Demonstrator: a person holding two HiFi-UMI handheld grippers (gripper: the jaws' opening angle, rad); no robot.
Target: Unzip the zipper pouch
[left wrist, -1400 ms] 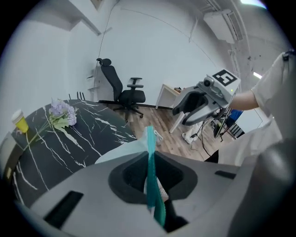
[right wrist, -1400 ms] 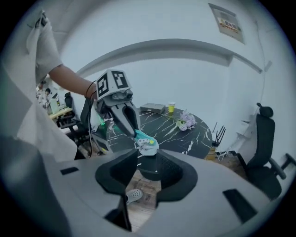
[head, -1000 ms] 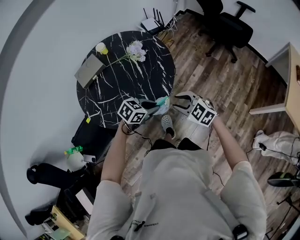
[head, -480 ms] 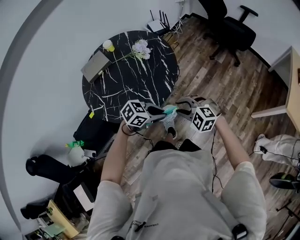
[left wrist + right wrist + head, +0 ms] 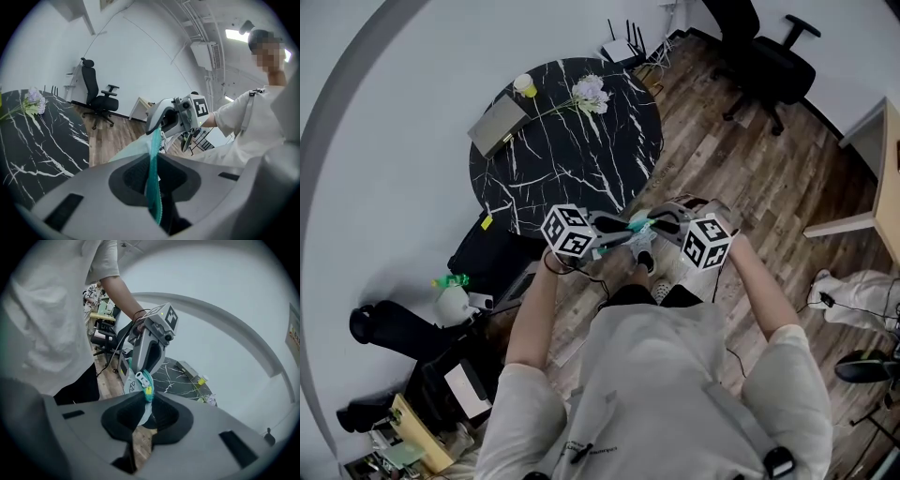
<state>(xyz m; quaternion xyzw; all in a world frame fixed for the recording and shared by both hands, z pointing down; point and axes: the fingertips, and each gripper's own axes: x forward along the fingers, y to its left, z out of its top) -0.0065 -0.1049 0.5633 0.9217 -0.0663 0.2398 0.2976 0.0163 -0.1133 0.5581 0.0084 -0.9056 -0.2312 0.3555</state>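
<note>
Mid-frame in the head view, the zipper pouch is held in the air between both tongs: left tongs clamped on its teal edge to anchor it, right tongs just closing onto the opposite end, probably to draw the zipper

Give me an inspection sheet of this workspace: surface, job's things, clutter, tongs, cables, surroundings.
Surface: round black marble table, not in use; the work is held in the air over the wood floor.
Job's things: teal zipper pouch, stretched between both tongs.
Clutter: flat grey box, yellow cup and flower sprig on the table.
Tongs: left tongs shut on the pouch; right tongs have just been closing and pinch its other end.
Cables: thin dark cable hangs below the left hand.
Surroundings: office chair; router by the wall.
</note>
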